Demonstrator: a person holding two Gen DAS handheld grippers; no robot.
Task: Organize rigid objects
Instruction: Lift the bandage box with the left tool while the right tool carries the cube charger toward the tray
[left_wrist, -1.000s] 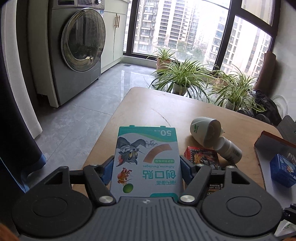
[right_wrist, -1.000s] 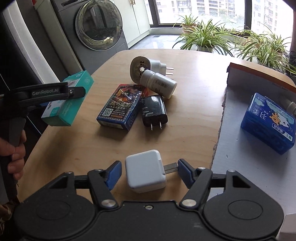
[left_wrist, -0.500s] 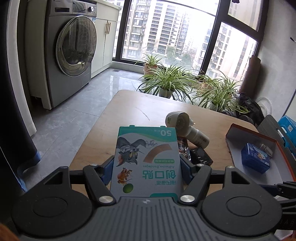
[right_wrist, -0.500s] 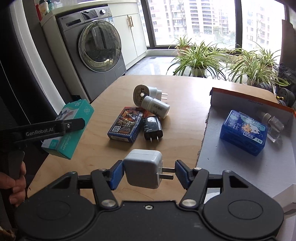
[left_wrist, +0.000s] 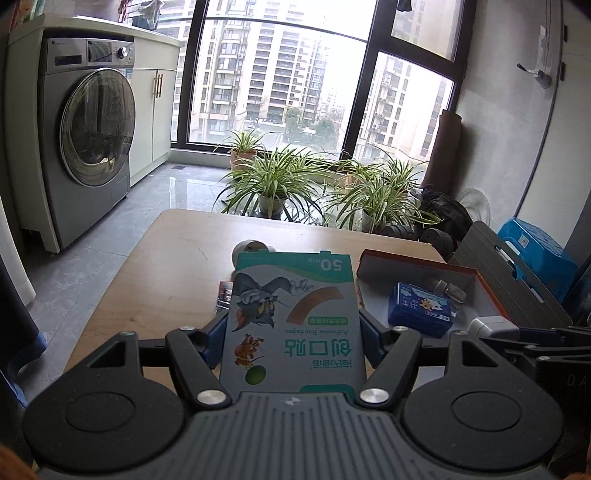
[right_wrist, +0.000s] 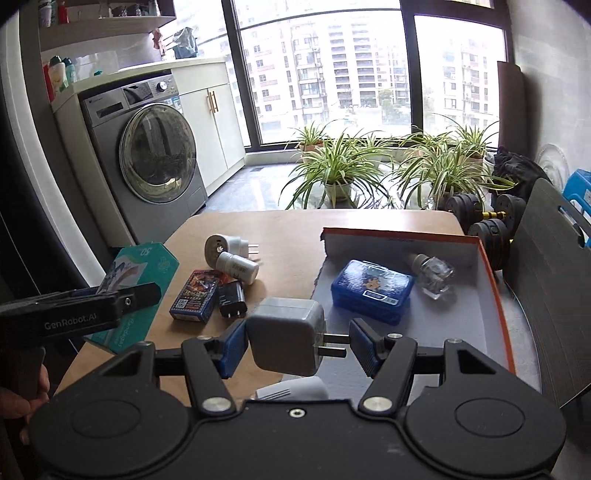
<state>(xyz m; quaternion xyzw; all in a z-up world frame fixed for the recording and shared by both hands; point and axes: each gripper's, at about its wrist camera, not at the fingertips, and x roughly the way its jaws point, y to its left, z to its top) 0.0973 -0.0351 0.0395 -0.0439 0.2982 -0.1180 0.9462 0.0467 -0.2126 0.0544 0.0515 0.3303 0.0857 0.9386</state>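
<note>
**Both tools loaded, box ahead**

Nearest, right tool (right_wrist: 297, 341) clamped on white charger (right_wrist: 286, 338): light, rigid, slick; prongs awkward. Left tool (left_wrist: 291, 332) clamped on bandage carton (left_wrist: 291, 317): light, crushable. Farther right, open box (right_wrist: 399, 236) on table (right_wrist: 288, 229).

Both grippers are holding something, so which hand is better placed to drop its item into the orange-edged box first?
Right. The right gripper holds the white charger at the box's near edge; the left gripper with the bandage box is off beyond the table's left side.
</note>
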